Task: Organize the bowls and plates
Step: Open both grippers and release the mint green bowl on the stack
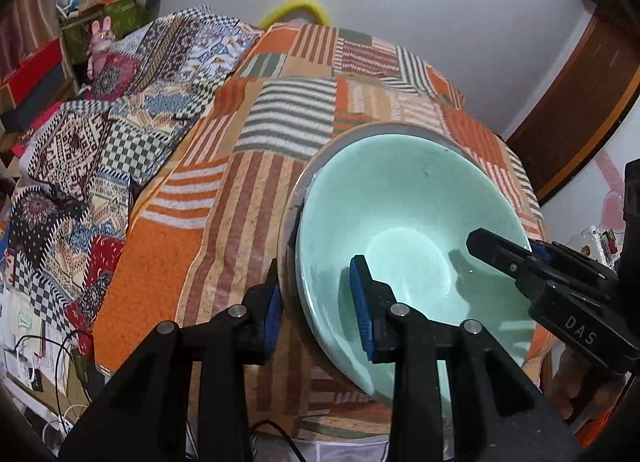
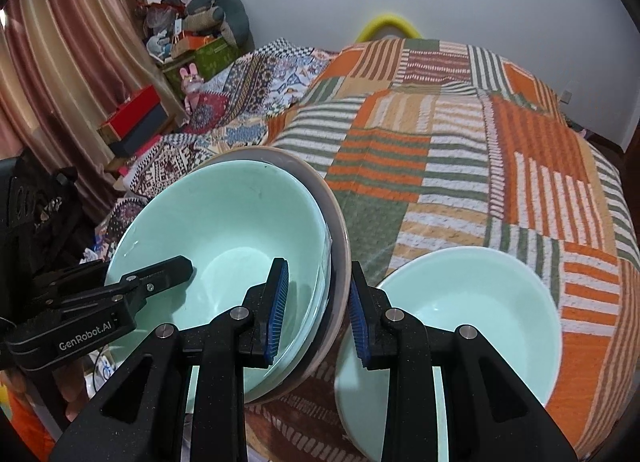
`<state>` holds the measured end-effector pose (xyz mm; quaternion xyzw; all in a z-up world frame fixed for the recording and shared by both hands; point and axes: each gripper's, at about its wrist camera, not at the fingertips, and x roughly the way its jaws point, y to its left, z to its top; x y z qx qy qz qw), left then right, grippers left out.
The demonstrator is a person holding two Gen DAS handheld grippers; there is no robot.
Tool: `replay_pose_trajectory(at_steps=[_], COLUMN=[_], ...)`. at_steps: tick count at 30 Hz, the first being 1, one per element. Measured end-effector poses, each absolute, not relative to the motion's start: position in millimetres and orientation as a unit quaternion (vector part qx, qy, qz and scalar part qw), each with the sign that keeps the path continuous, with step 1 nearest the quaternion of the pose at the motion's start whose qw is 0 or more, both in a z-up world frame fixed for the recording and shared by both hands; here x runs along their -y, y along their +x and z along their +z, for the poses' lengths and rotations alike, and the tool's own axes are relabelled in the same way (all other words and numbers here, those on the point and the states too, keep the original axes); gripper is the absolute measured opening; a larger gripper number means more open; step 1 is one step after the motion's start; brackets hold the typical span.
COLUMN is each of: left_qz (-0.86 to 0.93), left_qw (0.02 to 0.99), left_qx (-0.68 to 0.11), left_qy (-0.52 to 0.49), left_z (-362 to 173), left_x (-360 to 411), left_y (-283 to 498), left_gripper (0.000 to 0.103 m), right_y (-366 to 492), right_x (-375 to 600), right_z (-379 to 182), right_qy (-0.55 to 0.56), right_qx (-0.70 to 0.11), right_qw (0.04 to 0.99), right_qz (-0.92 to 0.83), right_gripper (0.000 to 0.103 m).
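A mint-green bowl [image 1: 400, 222] sits nested on a grey-rimmed plate [image 1: 298, 190]. My left gripper [image 1: 318, 310] straddles their near left rim, one blue pad outside the plate and one inside the bowl, jaws close on the rims. My right gripper [image 2: 318, 310] straddles the opposite rim of the same stack [image 2: 224, 230], with the plate edge [image 2: 340, 230] between its pads. The stack looks tilted and held above the bed. A second mint-green bowl [image 2: 472, 310] lies on the bedspread to the right, partly hidden by my right finger.
The bed carries an orange, green and white striped patchwork cover [image 2: 460, 150] and a patterned quilt [image 1: 100, 134] along its left side. Boxes and soft toys [image 2: 192, 42] pile up at the far left corner. A wooden door [image 1: 580, 110] stands at the right.
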<state>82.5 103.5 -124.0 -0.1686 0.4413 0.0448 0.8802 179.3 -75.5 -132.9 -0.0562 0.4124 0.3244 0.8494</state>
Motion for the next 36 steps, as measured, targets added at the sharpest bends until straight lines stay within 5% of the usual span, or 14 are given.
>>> replay_pose_trajectory(at_steps=[18, 36], left_qz=[-0.011, -0.057], left_qw=[0.897, 0.883], left_qx=[-0.423, -0.454], left_qy=[-0.126, -0.104], left_z=[-87.8, -111.5], left_x=[-26.7, 35.5], left_y=[99.7, 120.7], left_gripper=[0.032, 0.032], right_y=[170.5, 168.9], right_x=[154.1, 214.8], right_z=[-113.1, -128.1], right_qy=[-0.015, 0.009], right_qx=[-0.393, -0.415], right_qw=[0.879, 0.884], right_qz=[0.27, 0.216], right_gripper=[0.026, 0.026])
